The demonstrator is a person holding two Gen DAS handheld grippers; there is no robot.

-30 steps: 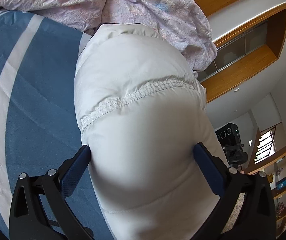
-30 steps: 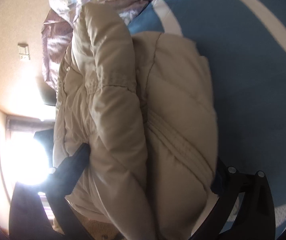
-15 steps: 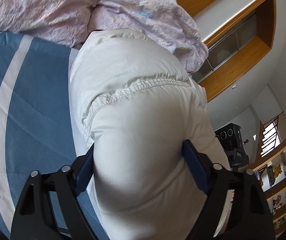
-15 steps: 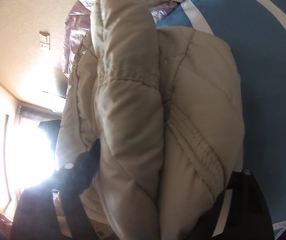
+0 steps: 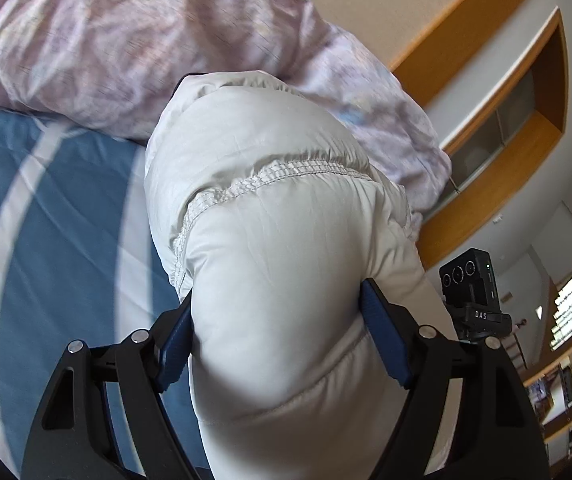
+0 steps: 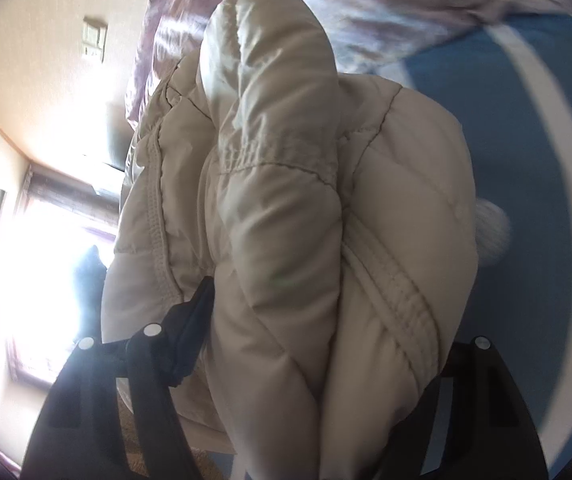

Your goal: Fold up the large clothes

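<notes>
Padded white fabric fills the left wrist view: the jacket (image 5: 286, 264), already bundled into a thick roll, sits between the blue pads of the left tool (image 5: 281, 332), whose jaws have just been closing and now clamp the bulk from both sides. Beneath it lies the blue striped bed (image 5: 57, 240), with a crumpled pink duvet (image 5: 133, 40) beyond. From the right wrist, the same jacket (image 6: 294, 240) looks beige in the backlight, a folded sleeve lying over the quilted body. The right tool (image 6: 322, 344) has likewise been closing; its near finger presses into the padding, and the far one is hidden behind the bulk. Folding looks largely finished. What seems left is carrying the bundle, setting it down and tidying its shape.
</notes>
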